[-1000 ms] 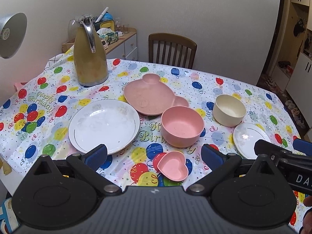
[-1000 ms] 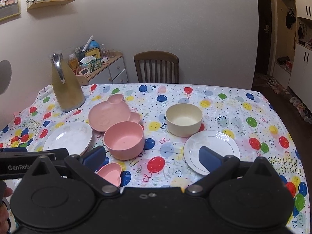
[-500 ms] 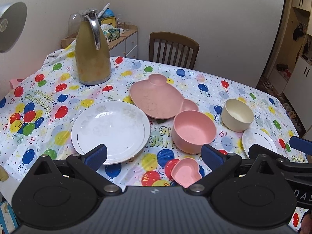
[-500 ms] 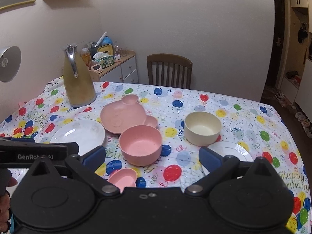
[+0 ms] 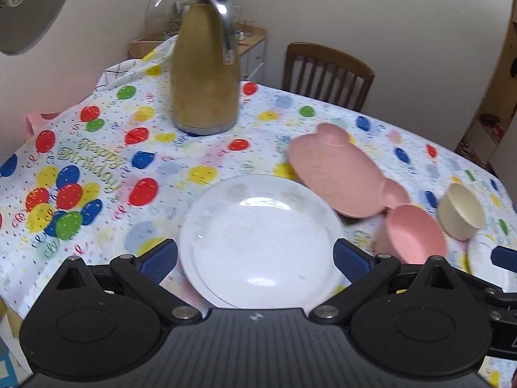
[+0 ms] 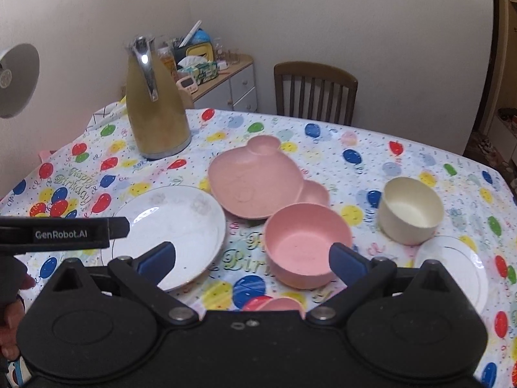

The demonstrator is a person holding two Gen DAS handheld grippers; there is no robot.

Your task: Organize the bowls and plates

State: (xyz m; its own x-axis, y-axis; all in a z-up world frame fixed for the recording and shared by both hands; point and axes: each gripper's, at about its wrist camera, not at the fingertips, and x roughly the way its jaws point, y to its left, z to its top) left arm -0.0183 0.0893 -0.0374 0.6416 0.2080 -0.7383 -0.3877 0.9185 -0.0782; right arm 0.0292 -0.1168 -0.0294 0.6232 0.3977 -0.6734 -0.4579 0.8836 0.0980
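A large white plate (image 5: pixel 258 242) (image 6: pixel 174 229) lies near the table's front edge, and my left gripper (image 5: pixel 255 258) hovers open over its near rim. Behind it sits a pink bear-shaped plate (image 5: pixel 339 174) (image 6: pixel 258 181). A pink bowl (image 5: pixel 413 236) (image 6: pixel 307 242) stands in front of my open right gripper (image 6: pixel 252 258), with nothing held. To the right are a cream bowl (image 6: pixel 410 210) (image 5: pixel 462 216) and a small white plate (image 6: pixel 452 268). A small pink heart dish (image 6: pixel 281 305) peeks out under the right gripper body.
A tall gold thermos jug (image 5: pixel 205 74) (image 6: pixel 155 103) stands at the back left of the balloon-print tablecloth (image 5: pixel 97 168). A wooden chair (image 6: pixel 315 93) is at the far side, a cluttered cabinet (image 6: pixel 226 77) beyond. A hand (image 6: pixel 13 291) holds the left tool.
My left gripper has swung left and come down close over the large white plate. The right gripper has shifted left and nearer the pink bowl. Both stay open.
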